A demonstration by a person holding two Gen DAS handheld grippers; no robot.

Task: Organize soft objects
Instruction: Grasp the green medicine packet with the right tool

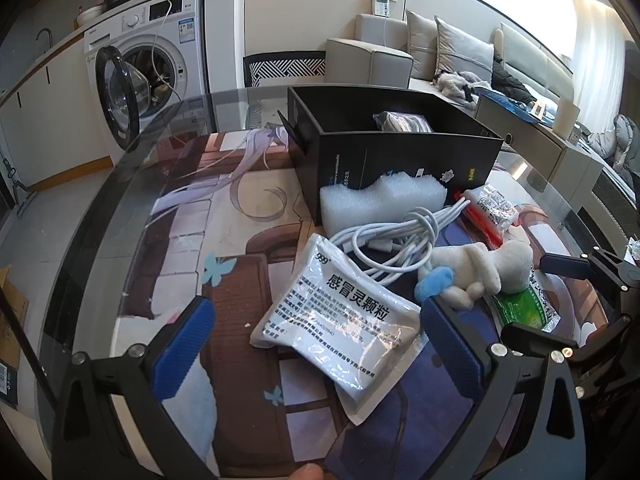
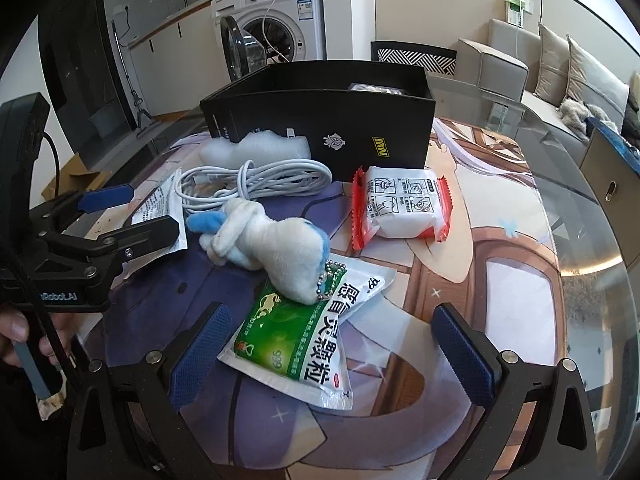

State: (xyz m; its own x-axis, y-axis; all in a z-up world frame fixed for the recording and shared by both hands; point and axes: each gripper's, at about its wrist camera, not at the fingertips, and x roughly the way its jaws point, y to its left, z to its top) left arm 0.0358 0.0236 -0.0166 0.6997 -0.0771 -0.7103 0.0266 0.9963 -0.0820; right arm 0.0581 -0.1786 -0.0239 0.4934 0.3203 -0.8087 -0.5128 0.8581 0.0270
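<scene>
A white and blue plush toy [image 1: 476,270] [image 2: 272,248] lies on the mat among soft items. A white medicine pouch [image 1: 340,320] lies between the open jaws of my left gripper [image 1: 316,344]. A green and white pouch [image 2: 300,332] lies between the open jaws of my right gripper [image 2: 332,350], with the plush resting on its far end. A coiled white cable [image 1: 392,240] [image 2: 256,184], a white foam block [image 1: 380,200] [image 2: 256,146] and a red-edged tissue pack [image 2: 404,208] [image 1: 490,212] lie in front of the open black box [image 1: 400,152] [image 2: 320,128], which holds a dark bundle [image 1: 402,122].
The items sit on a printed mat [image 1: 224,240] on a round glass table [image 2: 592,240]. Each gripper shows in the other's view: the right one [image 1: 560,292], the left one [image 2: 132,212]. A washing machine [image 1: 152,52] with open door and a sofa [image 1: 460,52] stand beyond.
</scene>
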